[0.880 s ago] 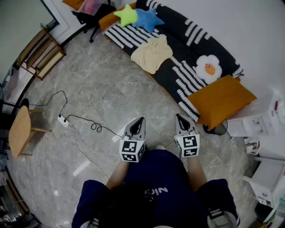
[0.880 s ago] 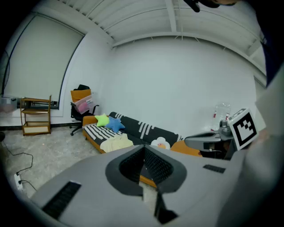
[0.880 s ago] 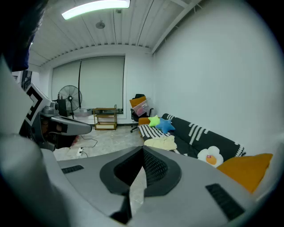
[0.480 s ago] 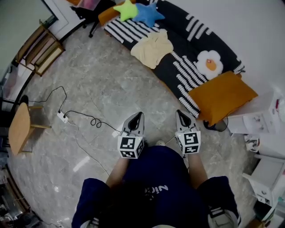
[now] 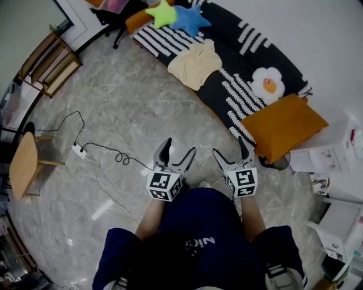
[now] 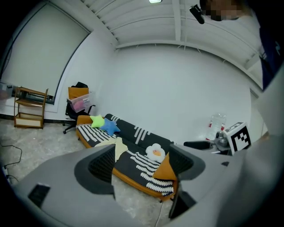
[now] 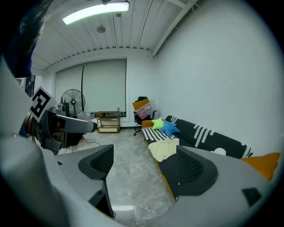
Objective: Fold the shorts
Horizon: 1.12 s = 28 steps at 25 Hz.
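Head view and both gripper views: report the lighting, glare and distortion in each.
Head view: even, soft light; a pale reflection on the glossy grey marble floor; edges bow outward. Left gripper view: heavy fisheye, black corners, mosaic patch at top. Right gripper view: the long white ceiling strip light is blown out and glares off the floor.

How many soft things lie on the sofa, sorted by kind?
Star cushions: 2 (green star cushion, blue star cushion)
Fried-egg cushion: 1
Square orange cushion: 1
Pale yellow shorts: 1
Total: 5
The orange shape under the green star cushion is unclear and not counted.
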Each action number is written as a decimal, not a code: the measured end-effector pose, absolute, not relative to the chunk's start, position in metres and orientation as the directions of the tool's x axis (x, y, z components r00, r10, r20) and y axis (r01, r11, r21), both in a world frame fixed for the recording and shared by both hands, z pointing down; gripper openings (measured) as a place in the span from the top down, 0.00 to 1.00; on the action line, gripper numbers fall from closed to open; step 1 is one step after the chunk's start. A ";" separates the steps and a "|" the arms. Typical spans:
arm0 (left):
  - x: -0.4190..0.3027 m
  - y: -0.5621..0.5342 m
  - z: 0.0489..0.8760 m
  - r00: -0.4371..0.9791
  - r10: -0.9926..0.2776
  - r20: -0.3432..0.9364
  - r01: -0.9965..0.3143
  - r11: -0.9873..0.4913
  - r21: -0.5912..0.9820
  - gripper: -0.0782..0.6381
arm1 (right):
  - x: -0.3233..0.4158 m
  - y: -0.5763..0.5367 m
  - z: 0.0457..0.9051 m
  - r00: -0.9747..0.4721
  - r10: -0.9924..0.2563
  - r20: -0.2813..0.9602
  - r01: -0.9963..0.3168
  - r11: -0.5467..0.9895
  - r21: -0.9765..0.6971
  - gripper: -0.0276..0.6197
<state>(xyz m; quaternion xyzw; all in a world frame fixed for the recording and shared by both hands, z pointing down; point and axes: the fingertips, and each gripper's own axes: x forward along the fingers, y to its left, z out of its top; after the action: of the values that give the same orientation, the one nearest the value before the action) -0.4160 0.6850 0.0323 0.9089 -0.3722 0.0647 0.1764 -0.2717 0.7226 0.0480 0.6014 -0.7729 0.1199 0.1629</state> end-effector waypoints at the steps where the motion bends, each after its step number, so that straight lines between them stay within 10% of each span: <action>1: -0.419 0.683 0.032 0.716 -0.653 0.249 -0.698 -0.662 0.272 0.39 | -0.275 0.720 0.048 -0.220 -0.890 0.399 -0.968 0.248 0.019 0.29; 28: -0.439 0.628 0.040 0.756 -0.587 0.290 -0.652 -0.718 0.245 0.38 | -0.286 0.685 0.053 -0.119 -0.909 0.400 -0.990 0.138 0.018 0.32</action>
<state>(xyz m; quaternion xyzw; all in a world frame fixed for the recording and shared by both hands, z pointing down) -0.4392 0.6284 0.0404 0.9218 -0.3360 0.0962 0.1679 -0.2859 0.6846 0.0532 0.6441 -0.7371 0.1275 0.1600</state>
